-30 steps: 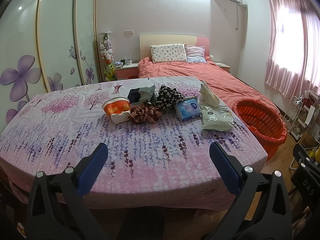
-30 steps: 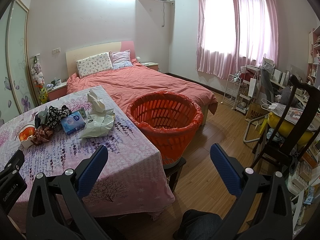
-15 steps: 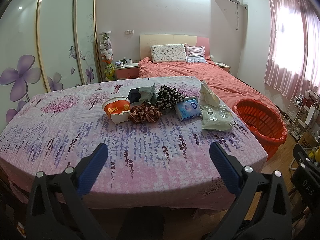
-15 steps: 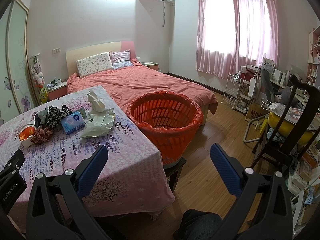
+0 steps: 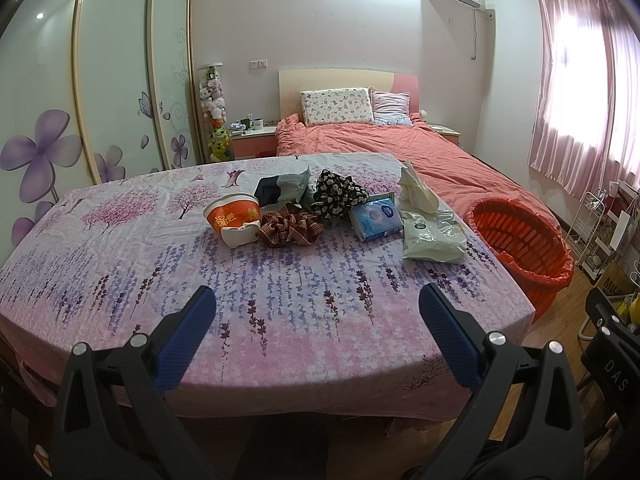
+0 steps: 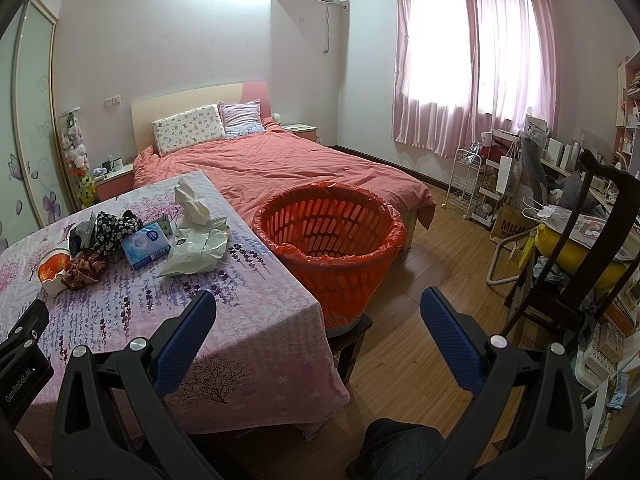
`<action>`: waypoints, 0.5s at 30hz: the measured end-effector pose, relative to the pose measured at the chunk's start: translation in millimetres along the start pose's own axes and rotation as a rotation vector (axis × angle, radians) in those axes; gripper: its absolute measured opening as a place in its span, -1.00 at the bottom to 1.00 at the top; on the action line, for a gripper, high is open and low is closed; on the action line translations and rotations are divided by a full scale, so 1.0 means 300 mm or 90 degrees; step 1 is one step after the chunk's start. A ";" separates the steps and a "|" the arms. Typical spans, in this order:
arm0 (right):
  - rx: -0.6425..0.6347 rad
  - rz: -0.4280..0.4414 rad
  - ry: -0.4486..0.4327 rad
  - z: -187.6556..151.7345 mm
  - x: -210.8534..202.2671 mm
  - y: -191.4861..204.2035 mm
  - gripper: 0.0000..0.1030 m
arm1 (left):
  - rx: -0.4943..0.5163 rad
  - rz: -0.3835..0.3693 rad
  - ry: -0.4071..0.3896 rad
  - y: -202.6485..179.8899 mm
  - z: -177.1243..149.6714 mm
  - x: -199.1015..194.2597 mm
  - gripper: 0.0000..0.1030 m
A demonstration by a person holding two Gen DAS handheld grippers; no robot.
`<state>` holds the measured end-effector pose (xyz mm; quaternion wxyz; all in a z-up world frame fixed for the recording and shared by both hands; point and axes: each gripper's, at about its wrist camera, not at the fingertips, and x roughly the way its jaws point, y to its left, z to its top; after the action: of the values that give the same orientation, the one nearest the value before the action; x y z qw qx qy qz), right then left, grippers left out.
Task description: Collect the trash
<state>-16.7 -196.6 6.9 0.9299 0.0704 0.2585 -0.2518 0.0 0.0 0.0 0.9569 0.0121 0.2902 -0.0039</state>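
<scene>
We see the orange laundry basket (image 6: 328, 240), red-bag-lined, at frame centre beside the floral-clothed table (image 5: 280, 300). Instant-noodle cup (image 5: 234, 216), tissue pack (image 5: 376, 222) and crumpled wrappers (image 5: 432, 234) lie mid-table. Left gripper (image 5: 316, 328) and right gripper (image 6: 318, 330) gape wide, empty.

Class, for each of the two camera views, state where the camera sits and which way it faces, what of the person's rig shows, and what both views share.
Left wrist: on the left gripper, facing across the table toward the bed; its open blue fingers show.
Right wrist: on the right gripper, facing the orange basket and window; its open fingers show.
Shared: table, basket, bed, white wrapper, blue tissue pack.
</scene>
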 end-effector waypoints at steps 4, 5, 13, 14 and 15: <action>0.000 0.000 0.000 0.001 0.002 0.000 0.96 | 0.000 0.000 0.000 0.000 0.000 0.000 0.93; 0.000 0.000 0.000 0.001 0.002 0.000 0.96 | 0.000 0.000 0.000 0.000 0.000 0.000 0.93; -0.002 0.003 0.001 0.002 0.010 0.004 0.96 | -0.008 0.002 0.009 0.007 0.008 0.026 0.93; -0.005 0.008 0.003 0.003 0.014 0.007 0.96 | -0.012 0.005 0.010 0.005 0.007 0.045 0.93; -0.010 0.014 0.006 0.004 0.021 0.012 0.96 | -0.016 0.009 0.011 0.025 0.012 0.053 0.93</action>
<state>-9.7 -196.4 4.8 0.9321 0.0667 0.2638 -0.2392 15.2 7.5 -5.7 0.9544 0.0018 0.2983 0.0064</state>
